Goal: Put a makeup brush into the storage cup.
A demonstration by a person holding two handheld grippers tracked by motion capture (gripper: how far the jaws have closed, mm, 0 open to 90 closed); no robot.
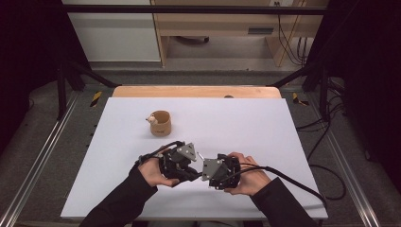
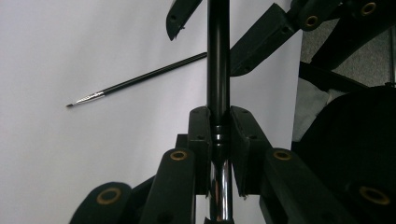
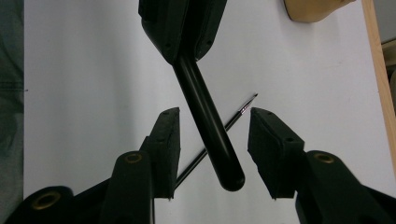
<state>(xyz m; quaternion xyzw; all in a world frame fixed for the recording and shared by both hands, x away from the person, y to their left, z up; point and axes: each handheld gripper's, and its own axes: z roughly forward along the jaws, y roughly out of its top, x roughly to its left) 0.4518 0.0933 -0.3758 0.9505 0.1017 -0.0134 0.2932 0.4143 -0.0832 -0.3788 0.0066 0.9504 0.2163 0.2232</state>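
Note:
My left gripper (image 2: 218, 119) is shut on a thick black pen barrel (image 2: 218, 56) that has a chrome section near the jaws. In the right gripper view the barrel (image 3: 208, 121) slants down from the left gripper, and its rounded end sits between the jaws of my right gripper (image 3: 215, 140). That gripper is open, its pads apart from the barrel. A thin black stick with a silver collar and fine tip (image 2: 135, 81) lies flat on the white table beneath (image 3: 236, 120). In the high view the left gripper (image 1: 189, 166) and right gripper (image 1: 208, 171) meet nose to nose near the front edge.
A small tan wooden cup (image 1: 161, 124) with a pale little figure on its rim (image 1: 152, 119) stands on the white table sheet (image 1: 246, 123), beyond the left hand. Black cables trail off the right side (image 1: 293, 182). Dark frame posts flank the table.

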